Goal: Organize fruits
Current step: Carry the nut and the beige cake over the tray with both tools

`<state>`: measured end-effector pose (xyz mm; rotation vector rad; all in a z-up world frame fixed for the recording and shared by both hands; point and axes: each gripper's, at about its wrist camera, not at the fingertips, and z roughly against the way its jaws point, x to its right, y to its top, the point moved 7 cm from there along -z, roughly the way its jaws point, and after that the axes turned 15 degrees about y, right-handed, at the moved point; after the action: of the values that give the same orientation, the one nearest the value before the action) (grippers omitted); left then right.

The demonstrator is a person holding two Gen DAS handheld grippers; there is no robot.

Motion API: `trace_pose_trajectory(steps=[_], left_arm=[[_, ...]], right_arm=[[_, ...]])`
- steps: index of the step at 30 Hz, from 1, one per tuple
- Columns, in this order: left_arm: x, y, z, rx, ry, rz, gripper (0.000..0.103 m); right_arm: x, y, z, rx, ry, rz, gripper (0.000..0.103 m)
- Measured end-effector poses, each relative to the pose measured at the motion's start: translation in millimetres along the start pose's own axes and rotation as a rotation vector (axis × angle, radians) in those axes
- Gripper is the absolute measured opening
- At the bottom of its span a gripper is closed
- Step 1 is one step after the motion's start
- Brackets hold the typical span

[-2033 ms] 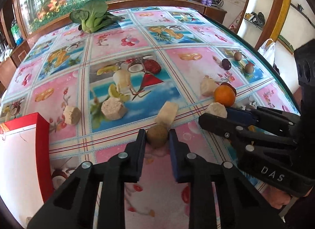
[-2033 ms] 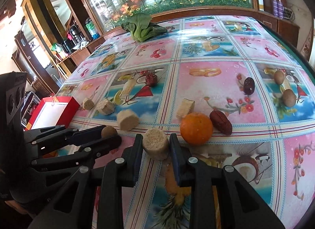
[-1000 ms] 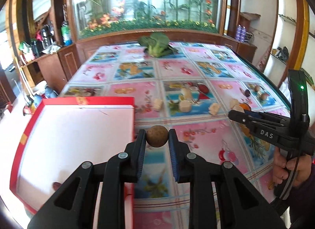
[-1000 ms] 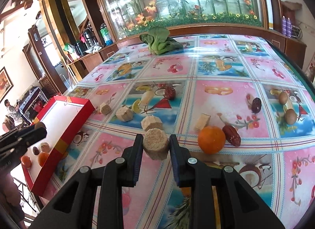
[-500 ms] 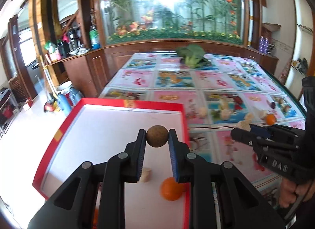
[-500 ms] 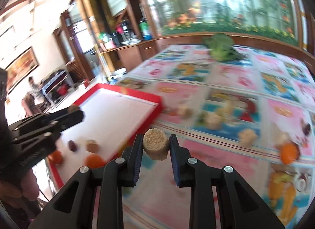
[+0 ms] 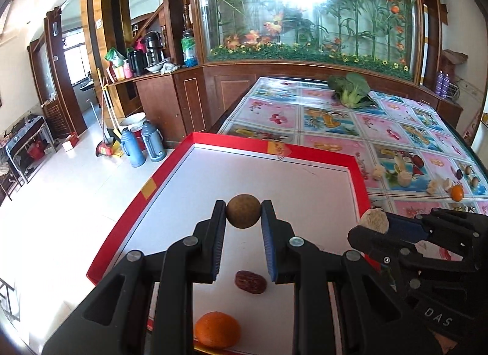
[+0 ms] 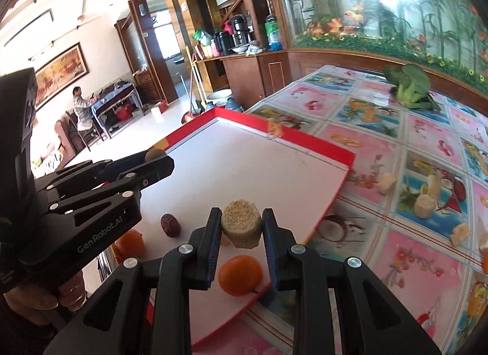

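Note:
My left gripper [image 7: 243, 216] is shut on a round brown fruit [image 7: 243, 211] and holds it above the white floor of the red-rimmed tray [image 7: 308, 153]. My right gripper [image 8: 241, 226] is shut on a tan cylindrical chunk [image 8: 241, 226] above the tray's [image 8: 305, 138] near right corner. In the tray lie a dark red date [image 7: 250, 281], an orange [image 7: 217, 329] and, in the right wrist view, a date [image 8: 170, 224] and two oranges [image 8: 240, 275]. The right gripper also shows in the left wrist view [image 7: 373, 222], the left one in the right wrist view [image 8: 155, 155].
More fruit and tan chunks [image 7: 405, 178] and an orange [image 7: 457, 192] lie on the patterned tablecloth right of the tray. A green leafy vegetable [image 7: 350, 89] lies at the far end. The table's left edge drops to the floor, where flasks [image 7: 134, 147] stand.
Both grippers have carried their pieces left from the tablecloth to above the red tray. Both stay shut on what they hold.

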<state>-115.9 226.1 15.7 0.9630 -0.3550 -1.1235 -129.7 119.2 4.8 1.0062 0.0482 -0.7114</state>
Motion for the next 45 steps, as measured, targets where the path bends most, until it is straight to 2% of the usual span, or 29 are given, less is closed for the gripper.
trace_pose_trajectory(steps=[10, 21, 29, 34, 41, 45], left_arm=[[-10, -15, -12, -0.042, 0.004, 0.013, 0.025], [-28, -28, -32, -0.107, 0.053, 0.028, 0.025], [-19, -34, -33, -0.125, 0.049, -0.003, 0.025], [-27, -31, -35, -0.125, 0.069, 0.005, 0.025], [-46, -34, -44, -0.147, 0.120, 0.029, 0.025], [-49, -40, -51, -0.171, 0.135, 0.027, 0.025]], right_arm=[[-16, -13, -14, -0.048, 0.009, 0.030, 0.025], [-25, -21, -17, -0.071, 0.021, 0.065, 0.026], [-25, -18, -23, -0.081, 0.028, 0.078, 0.026], [-30, -7, -35, -0.088, 0.041, 0.106, 0.026], [-32, -1, -65, -0.165, 0.067, 0.109, 0.025], [-34, -1, -72, -0.186, 0.046, 0.123, 0.026]])
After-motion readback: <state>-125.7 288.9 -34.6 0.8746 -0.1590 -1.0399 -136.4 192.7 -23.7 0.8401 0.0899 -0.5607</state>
